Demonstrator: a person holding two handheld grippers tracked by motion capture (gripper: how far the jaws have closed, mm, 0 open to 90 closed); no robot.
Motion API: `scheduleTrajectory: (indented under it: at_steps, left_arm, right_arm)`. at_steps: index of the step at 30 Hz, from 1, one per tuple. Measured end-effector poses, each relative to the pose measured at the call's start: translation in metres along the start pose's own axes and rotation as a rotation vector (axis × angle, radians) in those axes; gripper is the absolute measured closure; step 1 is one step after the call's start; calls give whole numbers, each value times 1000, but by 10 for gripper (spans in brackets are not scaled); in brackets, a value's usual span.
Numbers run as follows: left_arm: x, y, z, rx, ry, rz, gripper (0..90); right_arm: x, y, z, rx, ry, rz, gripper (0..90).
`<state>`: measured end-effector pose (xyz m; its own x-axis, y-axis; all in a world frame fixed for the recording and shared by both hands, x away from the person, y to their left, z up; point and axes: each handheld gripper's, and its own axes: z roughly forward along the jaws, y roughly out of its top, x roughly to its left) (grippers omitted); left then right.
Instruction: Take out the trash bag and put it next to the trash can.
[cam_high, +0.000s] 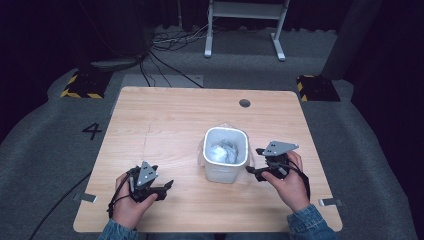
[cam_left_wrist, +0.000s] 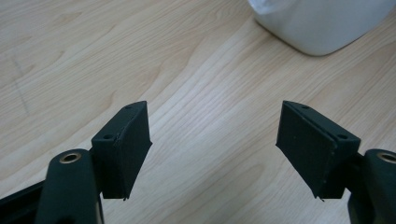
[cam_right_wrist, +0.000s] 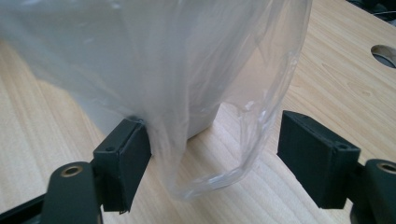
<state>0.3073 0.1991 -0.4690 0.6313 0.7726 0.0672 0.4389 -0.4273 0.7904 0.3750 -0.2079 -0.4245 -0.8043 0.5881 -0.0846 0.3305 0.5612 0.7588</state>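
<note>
At frame centre, high view — bin: small white waste bin (cam_high: 225, 155) stands upright on the table (cam_high: 165, 120), a clear plastic liner (cam_high: 235, 129) draped over its rim; crumpled pale material lies inside.
Writing: a black "4" (cam_high: 92, 131) on the grey floor, left of the table. No brand or label readable on the bin or grippers.
Right gripper: right gripper (cam_high: 260, 161) sits just right of the bin, held in the person's right hand (cam_high: 290, 182), grey three-cornered plate on top.
Right gripper, own view: right gripper (cam_right_wrist: 215, 144) stands released, jaws wide apart; a loose hanging fold of the liner (cam_right_wrist: 210, 116) falls into the gap between them, brushing the left jaw; the bin wall (cam_right_wrist: 205, 112) shows behind the film. Nothing clamped.
Left gripper: left gripper (cam_high: 167, 187) lower left of the frame, well apart from the bin, held in the left hand (cam_high: 127, 202).
Left gripper, own view: left gripper (cam_left_wrist: 215, 140) released, jaws spread over bare wood; bin base (cam_left_wrist: 322, 28) at upper right of the frame, well apart from the jaws.
Surface: light wood-grain tabletop with rounded corners; round cable hole (cam_high: 244, 103) near the far edge, also at the upper right of the right gripper view (cam_right_wrist: 385, 53). Small metal brackets at the near corners.
Room: dark surround, grey carpet; black blocks with yellow stripes (cam_high: 82, 86) at upper left and upper right; white frame legs (cam_high: 245, 27) at top centre; cables (cam_high: 170, 42) strewn on the floor beside them.
Person: denim sleeves (cam_high: 312, 225) at the bottom edge.
</note>
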Motion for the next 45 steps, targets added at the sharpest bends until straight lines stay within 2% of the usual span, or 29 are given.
scheduleTrajectory:
  at_steps: [7,10,16,19,21,22,24,25,26,27,29,31,35,41,45]
  left_arm:
    - [-14,22,18,-6,-33,45,251]
    - [-21,33,30,-8,-54,86,243]
    - [-31,50,55,6,-67,122,256]
    - [-30,60,63,-3,-57,133,320]
    - [-29,64,68,-13,-66,127,425]
    - [-28,66,71,-21,-76,130,450]
    - [-27,68,74,-72,-109,168,562]
    - [-27,69,74,-68,-107,201,651]
    - [-28,68,74,-64,-113,213,731]
    - [-29,68,72,-62,-125,224,790]
    - [-32,67,68,-61,-141,231,869]
    - [-34,65,63,-65,-159,218,887]
    - [-35,60,49,-53,-175,210,892]
    - [-40,52,27,-44,-175,222,893]
    - [-42,44,18,-50,-181,207,893]
  right_arm:
    - [6,-9,-7,-8,-2,6,245]
    - [8,-13,-7,-3,3,12,246]
    - [14,-18,-3,4,25,8,270]
    - [17,-17,1,-1,32,7,303]
    - [19,-16,4,-1,36,0,382]
    - [19,-15,6,0,36,-8,394]
    - [20,-14,11,4,37,-21,409]
    - [21,-13,14,5,27,-8,428]
    - [22,-12,17,-9,-4,12,456]
    - [22,-12,18,-18,-10,16,481]
    - [22,-12,18,-12,13,-6,612]
    - [24,-12,18,1,36,-29,707]
    - [30,-12,17,12,62,-50,797]
    - [37,-15,11,-4,96,-24,868]
    - [43,-17,7,-15,129,-3,891]
